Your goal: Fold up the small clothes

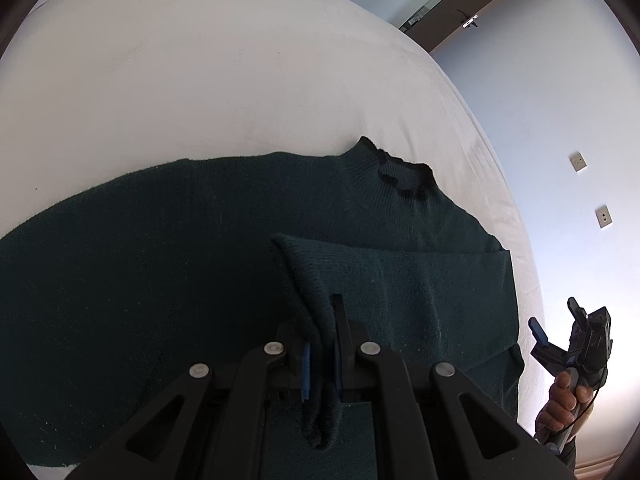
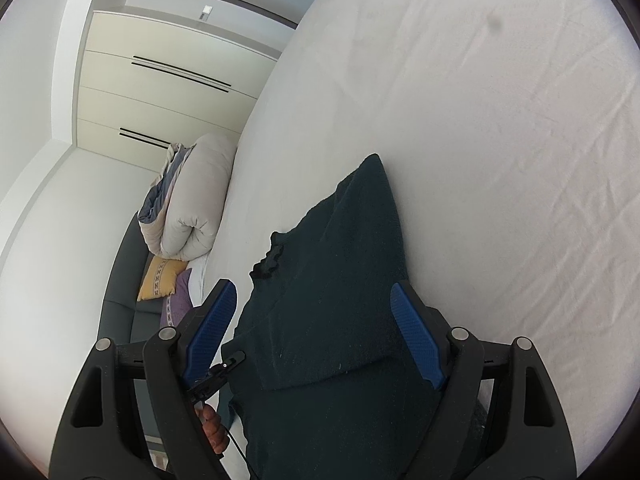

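A dark green knit sweater [image 1: 160, 260] lies spread on the white bed [image 1: 200, 80], its ribbed collar [image 1: 396, 176] toward the far edge. One sleeve [image 1: 400, 280] is folded across the body. My left gripper [image 1: 322, 344] is shut on the cuff of that sleeve, and the knit bunches between the blue pads. My right gripper [image 1: 554, 318] hovers off the bed's right side in a hand, open. In the right wrist view the right gripper [image 2: 316, 320] stands wide above the sweater [image 2: 332, 280] with nothing pinched. The left gripper [image 2: 228, 362] shows small at lower left.
A rolled duvet [image 2: 196, 200], a yellow cushion [image 2: 160, 276] and a dark sofa [image 2: 116, 312] sit beyond the bed's far side. White wardrobe doors [image 2: 160, 80] stand behind them. A brown door [image 1: 472, 4] and wall sockets [image 1: 578, 162] are on the other side.
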`<state>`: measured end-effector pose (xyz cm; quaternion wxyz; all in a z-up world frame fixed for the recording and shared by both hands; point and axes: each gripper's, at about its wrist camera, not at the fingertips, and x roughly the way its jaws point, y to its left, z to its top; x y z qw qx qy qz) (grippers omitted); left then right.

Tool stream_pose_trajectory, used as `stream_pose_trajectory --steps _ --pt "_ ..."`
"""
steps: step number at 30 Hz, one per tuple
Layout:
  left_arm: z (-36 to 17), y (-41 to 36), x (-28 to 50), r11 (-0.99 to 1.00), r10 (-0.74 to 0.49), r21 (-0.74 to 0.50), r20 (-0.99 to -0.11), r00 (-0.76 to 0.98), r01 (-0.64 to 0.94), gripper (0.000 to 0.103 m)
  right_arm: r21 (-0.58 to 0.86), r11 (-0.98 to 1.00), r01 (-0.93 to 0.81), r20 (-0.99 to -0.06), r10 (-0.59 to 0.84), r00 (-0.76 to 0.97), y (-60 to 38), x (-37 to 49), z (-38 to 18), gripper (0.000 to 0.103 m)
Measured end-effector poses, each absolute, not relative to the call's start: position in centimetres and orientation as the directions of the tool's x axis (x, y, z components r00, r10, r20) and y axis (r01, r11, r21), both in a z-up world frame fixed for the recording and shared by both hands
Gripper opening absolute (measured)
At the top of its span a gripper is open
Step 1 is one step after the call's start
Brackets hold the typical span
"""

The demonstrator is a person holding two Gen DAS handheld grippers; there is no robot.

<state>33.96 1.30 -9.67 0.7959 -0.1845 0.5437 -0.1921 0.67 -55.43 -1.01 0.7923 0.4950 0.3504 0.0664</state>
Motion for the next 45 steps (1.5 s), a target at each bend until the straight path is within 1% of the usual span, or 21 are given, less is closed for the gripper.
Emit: stream_pose_trajectory --steps 6,10,12,13,15,16,17,18,20,23,25,26,27,28,29,30,32,35,37,41,45 --pt "-11.7 1.7 33.9 0.846 -0.522 -0.527 -0.791 0.319 0.079 0.011 0.859 0.475 0.191 -0.456 0.542 0.706 -55.0 5.2 -1.4 0.079" --pt "-11.9 1.8 34.2 0.838 -0.534 -0.539 -0.777 0.335 0.084 0.014 0.871 0.453 0.19 -0.446 0.568 0.692 -55.4 8.9 -2.1 0.079" --pt "-11.9 2.1 34.2 0.837 -0.533 -0.541 -0.775 0.339 0.078 0.014 0.867 0.449 0.216 -0.463 0.565 0.683 -55.8 10.5 -3.1 0.079" --pt "-11.8 2.1 34.3 0.837 -0.533 -0.542 -0.774 0.343 0.078 0.016 0.86 0.45 0.241 -0.481 0.556 0.678 -55.9 10.9 -3.9 0.079" --pt "-11.8 1.7 34.4 0.839 -0.531 -0.537 -0.771 0.352 0.089 0.023 0.864 0.429 0.262 -0.484 0.569 0.665 -56.2 11.6 -5.4 0.079" --pt "-11.7 1.5 34.5 0.842 -0.527 -0.53 -0.772 0.355 0.099 0.024 0.867 0.431 0.25 -0.477 0.574 0.665 -56.2 11.5 -5.7 0.078" --pt "-11.5 1.4 34.4 0.845 -0.525 -0.523 -0.772 0.359 0.11 0.028 0.864 0.448 0.229 -0.476 0.582 0.659 -56.0 11.4 -5.6 0.078" --pt "-11.4 1.2 34.4 0.844 -0.528 -0.524 -0.769 0.361 0.119 0.033 0.853 0.477 0.212 -0.489 0.588 0.644 -55.6 11.1 -5.5 0.078" --pt "-11.5 1.1 34.4 0.832 -0.544 -0.541 -0.755 0.365 0.122 0.037 0.833 0.521 0.186 -0.512 0.597 0.618 -55.0 10.3 -5.5 0.078" --pt "-11.6 1.5 34.6 0.814 -0.567 -0.57 -0.737 0.368 0.112 0.039 0.854 0.495 0.161 -0.484 0.639 0.598 -54.5 7.8 -5.7 0.078" --pt "-11.5 1.7 34.6 0.816 -0.566 -0.566 -0.739 0.367 0.118 0.04 0.86 0.488 0.149 -0.472 0.648 0.598 -54.2 5.6 -5.5 0.078" --pt "-11.2 1.9 34.4 0.82 -0.56 -0.559 -0.741 0.371 0.122 0.042 0.86 0.491 0.14 -0.47 0.655 0.592 -53.9 4.5 -5.3 0.078" --pt "-10.9 2.0 34.1 0.827 -0.551 -0.548 -0.744 0.379 0.126 0.05 0.855 0.502 0.132 -0.475 0.653 0.59 -53.5 3.1 -5.2 0.078" --pt "-10.6 2.3 33.8 0.834 -0.54 -0.537 -0.746 0.39 0.129 0.054 0.84 0.525 0.136 -0.497 0.643 0.583 -53.4 2.1 -5.0 0.079" --pt "-10.3 2.7 33.5 0.839 -0.533 -0.528 -0.745 0.401 0.133 0.064 0.823 0.55 0.142 -0.519 0.628 0.579 -53.3 1.1 -5.0 0.079" --pt "-9.9 3.3 33.1 0.845 -0.522 -0.518 -0.744 0.417 0.131 0.073 0.818 0.558 0.139 -0.522 0.619 0.587 -53.3 0.0 -4.8 0.079" --pt "-9.0 4.9 32.1 0.861 -0.49 -0.494 -0.746 0.451 0.117 0.078 0.824 0.544 0.16 -0.516 0.604 0.607 -53.7 -2.1 -4.6 0.079" --pt "-7.6 8.9 29.4 0.867 -0.463 -0.491 -0.727 0.507 0.087 0.078 0.838 0.521 0.164 -0.489 0.58 0.652 -53.8 -4.9 -3.4 0.08" --pt "-7.1 12.8 26.6 0.861 -0.431 -0.508 -0.707 0.561 0.022 0.082 0.839 0.528 0.131 -0.47 0.582 0.664 -52.7 -6.2 -2.1 0.08" --pt "-8.5 22.4 19.8 0.757 -0.395 -0.633 -0.643 0.656 -0.164 0.084 0.831 0.551 0.068 -0.459 0.613 0.643 -48.6 -7.5 -0.1 0.08" --pt "-11.0 31.3 12.9 0.548 -0.307 -0.751 -0.59 0.747 -0.368 0.084 0.847 0.531 0.019 -0.426 0.658 0.621 -44.3 -7.7 1.8 0.08"
